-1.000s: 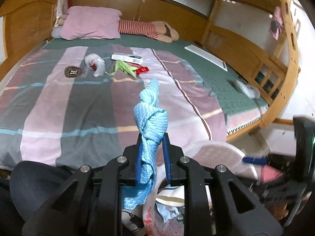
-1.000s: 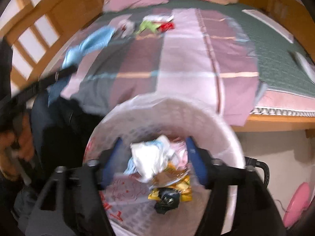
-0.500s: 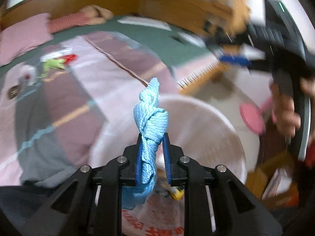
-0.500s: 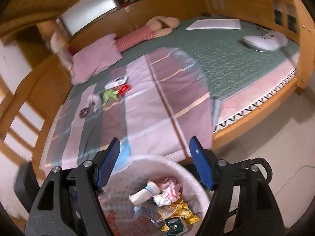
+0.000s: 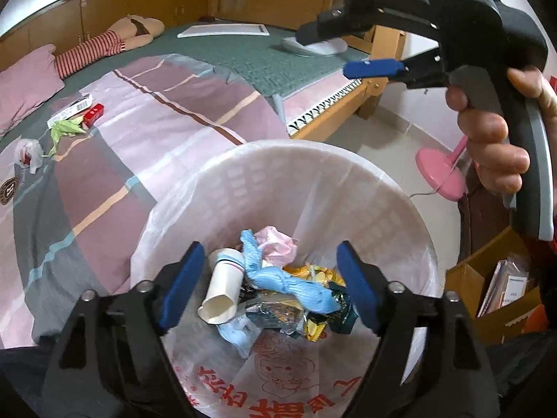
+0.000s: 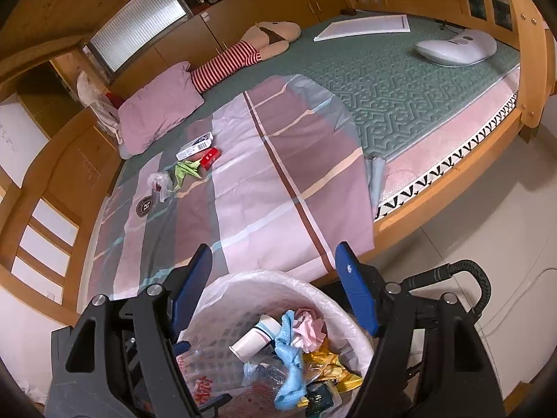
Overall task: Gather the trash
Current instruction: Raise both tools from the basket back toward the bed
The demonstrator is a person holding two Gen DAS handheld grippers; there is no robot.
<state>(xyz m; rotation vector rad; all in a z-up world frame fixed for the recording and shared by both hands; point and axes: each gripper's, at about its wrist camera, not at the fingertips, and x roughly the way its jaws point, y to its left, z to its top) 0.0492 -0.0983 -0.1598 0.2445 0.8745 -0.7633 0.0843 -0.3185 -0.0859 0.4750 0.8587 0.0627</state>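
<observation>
Hanging over the white bin [image 5: 348, 174], the left tool [image 5: 268, 282] is opening its jaws with nothing between them; the blue cloth [image 5: 285, 278] it was gripping a moment ago is now lying among the rubbish inside. The right tool [image 6: 275, 278] is gaping empty, facing the green wrapper [image 6: 186, 170] and red packet [image 6: 210, 156] waiting on the far bed [image 6: 278, 181].

Waste baskets [image 5: 348, 174]: one, near
Blue cloths [image 5: 278, 278] in basket: one
Paper cups [image 5: 222, 289] in basket: one
Pink pillows [image 6: 156, 122]: one, far left
Red packets [image 6: 210, 156] on bed: one
Grippers: two
</observation>
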